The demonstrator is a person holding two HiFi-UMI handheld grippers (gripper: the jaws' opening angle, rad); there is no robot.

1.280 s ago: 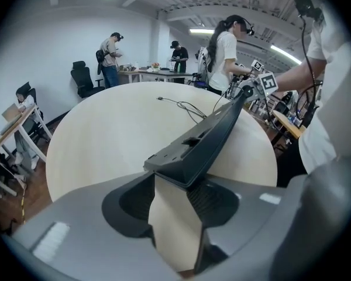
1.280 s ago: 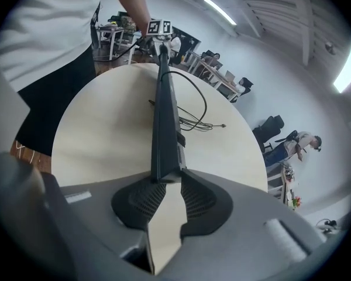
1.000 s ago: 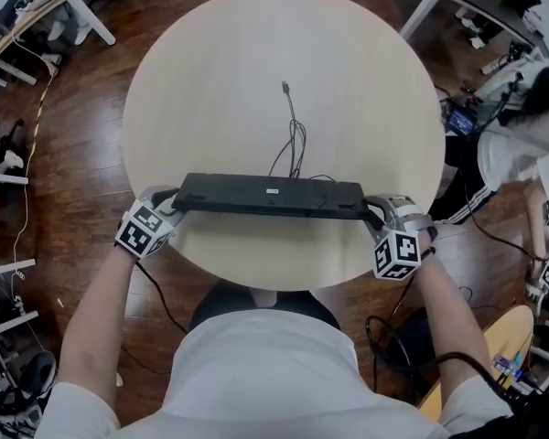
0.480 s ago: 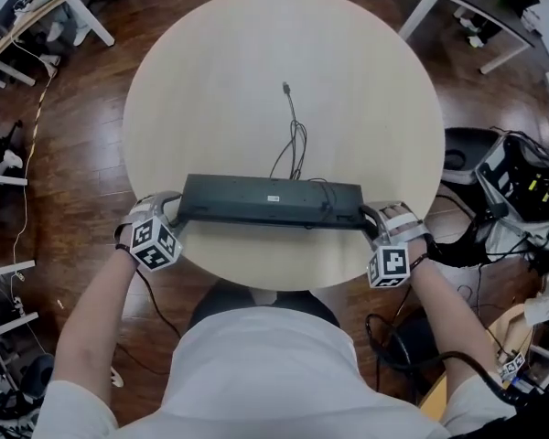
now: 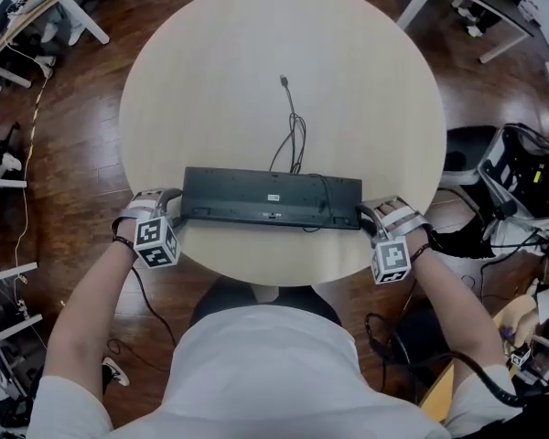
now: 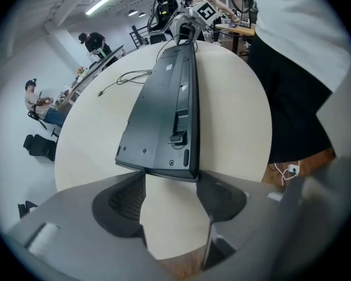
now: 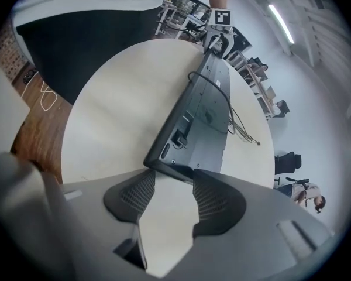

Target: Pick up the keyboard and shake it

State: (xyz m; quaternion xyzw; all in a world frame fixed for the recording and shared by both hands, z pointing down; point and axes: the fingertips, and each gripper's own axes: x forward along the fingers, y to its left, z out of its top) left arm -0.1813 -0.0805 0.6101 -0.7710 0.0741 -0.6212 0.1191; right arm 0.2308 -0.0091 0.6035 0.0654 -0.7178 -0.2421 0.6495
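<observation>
Keyboard (image 5: 271, 197): underside up, flat by the near edge of the table (image 5: 220, 71).
Left gripper (image 5: 172, 210): jaws opening wide, keyboard end at their tips.
Right gripper (image 5: 368, 219): jaws opening, other keyboard end at their tips.

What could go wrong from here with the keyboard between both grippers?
Both sets of jaws are opening with the ends of the keyboard between them. If the left gripper or right gripper backs off crookedly, a tip may drag it. It lies near the front edge of the table, so it could slide off. The loose cable may snag if lifted.
</observation>
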